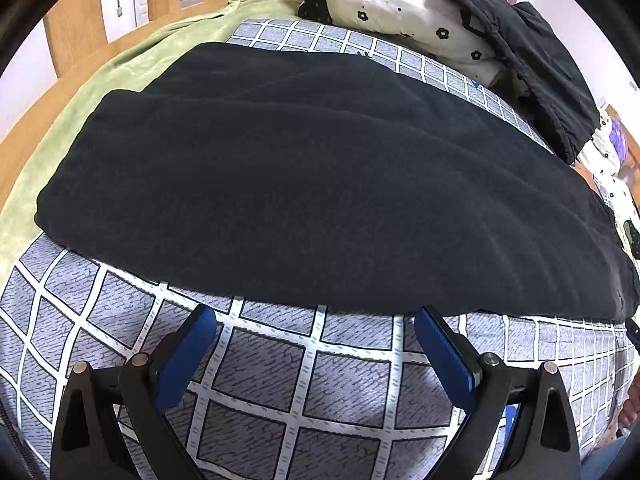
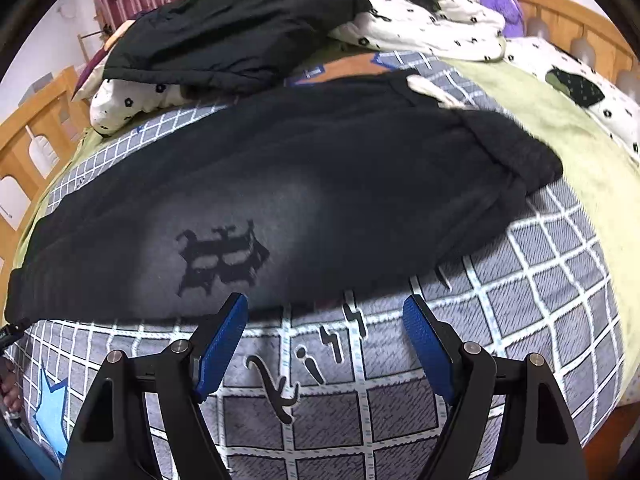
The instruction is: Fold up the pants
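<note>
Black pants [image 1: 304,176] lie flat across a grey checked bed cover [image 1: 300,380]. In the right wrist view the pants [image 2: 320,152] show a faded grey patch with a dark gothic letter [image 2: 220,256], and the waistband end [image 2: 516,156] lies at the right. My left gripper [image 1: 316,316] is open and empty, its blue-padded fingers [image 1: 188,356] just short of the pants' near edge. My right gripper [image 2: 326,304] is open and empty, its fingertips at the pants' near edge, beside the letter.
A black jacket [image 2: 240,24] and white flowered bedding [image 2: 420,28] are piled at the far side. A green blanket [image 1: 120,72] lies under the cover. A wooden bed frame [image 1: 80,20] rings the bed. The cover carries black lettering [image 2: 304,368] between my right fingers.
</note>
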A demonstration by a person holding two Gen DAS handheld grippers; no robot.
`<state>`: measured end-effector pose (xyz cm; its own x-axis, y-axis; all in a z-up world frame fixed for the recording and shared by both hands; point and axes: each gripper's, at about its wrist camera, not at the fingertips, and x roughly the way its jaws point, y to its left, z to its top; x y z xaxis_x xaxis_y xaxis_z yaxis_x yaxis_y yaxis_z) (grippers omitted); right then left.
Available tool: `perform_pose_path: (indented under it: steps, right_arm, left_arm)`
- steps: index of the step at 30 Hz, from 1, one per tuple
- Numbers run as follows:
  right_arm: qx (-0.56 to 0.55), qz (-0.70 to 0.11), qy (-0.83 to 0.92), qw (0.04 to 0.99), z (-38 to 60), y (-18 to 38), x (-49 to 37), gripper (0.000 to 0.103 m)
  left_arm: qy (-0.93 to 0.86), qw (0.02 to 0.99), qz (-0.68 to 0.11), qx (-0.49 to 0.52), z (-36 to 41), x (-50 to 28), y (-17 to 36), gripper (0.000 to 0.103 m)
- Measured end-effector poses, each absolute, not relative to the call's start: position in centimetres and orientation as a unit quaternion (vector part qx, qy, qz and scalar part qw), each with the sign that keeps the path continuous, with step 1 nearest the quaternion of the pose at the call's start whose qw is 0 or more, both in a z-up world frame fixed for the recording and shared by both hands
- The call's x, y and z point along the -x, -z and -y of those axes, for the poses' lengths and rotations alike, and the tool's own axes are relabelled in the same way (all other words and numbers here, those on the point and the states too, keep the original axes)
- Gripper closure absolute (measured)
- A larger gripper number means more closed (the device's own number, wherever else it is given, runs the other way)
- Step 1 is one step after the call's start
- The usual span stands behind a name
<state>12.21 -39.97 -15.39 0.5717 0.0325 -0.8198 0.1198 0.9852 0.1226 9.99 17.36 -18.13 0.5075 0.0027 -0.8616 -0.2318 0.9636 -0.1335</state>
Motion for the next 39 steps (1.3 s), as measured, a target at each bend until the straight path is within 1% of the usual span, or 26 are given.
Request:
perform_pose_path:
  steps: [3, 7, 9, 11, 12, 14, 16, 17, 18, 21, 22, 23, 24, 25, 27, 28, 33, 39]
  right_arm:
    - [-0.1, -0.468, 0.025, 0.878, 40.5, 16.4, -11.9, 0.023]
    - [-0.111, -0.466, 0.027, 0.878, 41.0, 16.9, -11.1, 0.023]
    - [-0.119, -0.459, 0.026, 0.88, 41.4, 16.7, -10.9, 0.024]
    - [-0.131, -0.451, 0.025, 0.882, 41.9, 16.5, -10.8, 0.025]
    - [-0.14, -0.447, 0.024, 0.883, 42.1, 16.5, -10.8, 0.027]
    - [-0.157, -0.442, 0.022, 0.883, 42.6, 16.5, -11.1, 0.03]
    - [-0.173, -0.438, 0.022, 0.882, 42.9, 16.5, -11.7, 0.03]
    - [-0.176, -0.438, 0.023, 0.881, 43.0, 16.5, -12.0, 0.03]
    - [-0.179, -0.436, 0.023, 0.882, 43.1, 16.6, -12.3, 0.03]
    - [-0.193, -0.432, 0.024, 0.881, 43.2, 17.0, -13.4, 0.031]
    - [-0.198, -0.431, 0.025, 0.88, 43.4, 17.2, -13.7, 0.037]
    - [-0.205, -0.429, 0.026, 0.879, 43.5, 17.3, -14.2, 0.042]
    - [-0.211, -0.43, 0.027, 0.877, 43.5, 17.3, -14.8, 0.054]
    - [-0.216, -0.433, 0.028, 0.875, 43.5, 17.2, -15.4, 0.068]
    - [-0.224, -0.431, 0.019, 0.874, 43.4, 16.7, -15.9, 0.083]
    - [-0.224, -0.425, 0.016, 0.877, 43.3, 16.2, -16.0, 0.085]
    - [-0.188, -0.377, -0.006, 0.907, 42.0, 11.9, -16.2, 0.087]
    - [-0.139, -0.355, -0.023, 0.924, 40.5, 7.3, -20.3, 0.088]
  left_arm:
    - [-0.066, 0.864, -0.485, 0.118, -17.6, -9.3, 18.0, 0.004]
    - [-0.052, 0.871, -0.452, 0.184, -20.0, -7.1, 17.2, 0.004]
    - [-0.053, 0.869, -0.445, 0.211, -21.3, -6.7, 17.2, 0.005]
    - [-0.057, 0.863, -0.436, 0.249, -23.2, -6.6, 17.4, 0.01]
    - [-0.059, 0.856, -0.437, 0.268, -24.2, -6.9, 17.6, 0.01]
    - [-0.062, 0.849, -0.431, 0.299, -25.5, -7.4, 18.2, 0.017]
    - [-0.064, 0.847, -0.424, 0.313, -26.3, -7.9, 18.5, 0.02]
    - [-0.066, 0.847, -0.421, 0.318, -26.5, -8.2, 18.6, 0.024]
    - [-0.069, 0.848, -0.419, 0.318, -26.5, -8.6, 18.7, 0.026]
    - [-0.084, 0.849, -0.414, 0.317, -26.6, -9.2, 19.0, 0.042]
    - [-0.093, 0.847, -0.417, 0.315, -26.8, -9.4, 19.0, 0.053]
    - [-0.101, 0.846, -0.419, 0.313, -26.9, -9.8, 18.8, 0.069]
    - [-0.116, 0.845, -0.423, 0.306, -27.0, -9.9, 18.7, 0.081]
    - [-0.126, 0.845, -0.428, 0.295, -27.2, -9.9, 18.4, 0.09]
    - [-0.115, 0.848, -0.427, 0.292, -27.4, -9.9, 17.7, 0.091]
    - [-0.11, 0.855, -0.417, 0.288, -27.4, -9.4, 16.8, 0.091]
    - [-0.091, 0.883, -0.384, 0.256, -27.0, -9.2, 12.4, 0.091]
    - [-0.098, 0.907, -0.357, 0.202, -26.5, -13.8, 7.9, 0.092]
